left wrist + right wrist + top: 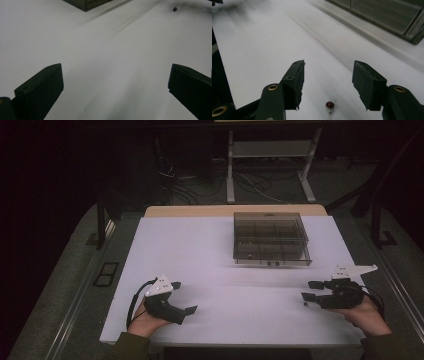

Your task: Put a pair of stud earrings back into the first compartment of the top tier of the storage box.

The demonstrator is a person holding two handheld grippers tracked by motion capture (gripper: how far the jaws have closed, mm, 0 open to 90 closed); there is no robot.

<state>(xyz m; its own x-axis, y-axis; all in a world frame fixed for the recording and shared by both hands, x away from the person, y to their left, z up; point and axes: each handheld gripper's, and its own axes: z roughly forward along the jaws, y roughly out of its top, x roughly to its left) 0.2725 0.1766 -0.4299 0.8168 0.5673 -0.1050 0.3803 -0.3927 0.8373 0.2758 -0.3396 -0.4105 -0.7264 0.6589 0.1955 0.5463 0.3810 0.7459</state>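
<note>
Table: white sheet (pixel 220 250) over a wooden top, bare along the near edge where both hands rest.
Box: smoky clear compartment box (pixel 271 238) with its lid closed, toward the far edge, right of centre, latch side facing the person.
Small part: a tiny dark reddish bead-like piece (pixel 329 104) with a thin lead, lying on the sheet near the near right corner; exact kind too small to tell.
Left gripper (pixel 183 298): released, jaws wide apart, nothing between them, near the near left corner.
Right gripper (pixel 308 290): released, jaws spread, the bead just in front of them and roughly centred.
Likely step: picking up the bead, judging by that aim.
Doing it well: lower the tips flat to the sheet, straddle the bead, close slowly so it does not skid away.
View differences: the right gripper view gives colour and lead; the high view shows a speck (pixel 305 304); the left gripper view has it far off (pixel 174 9).
</note>
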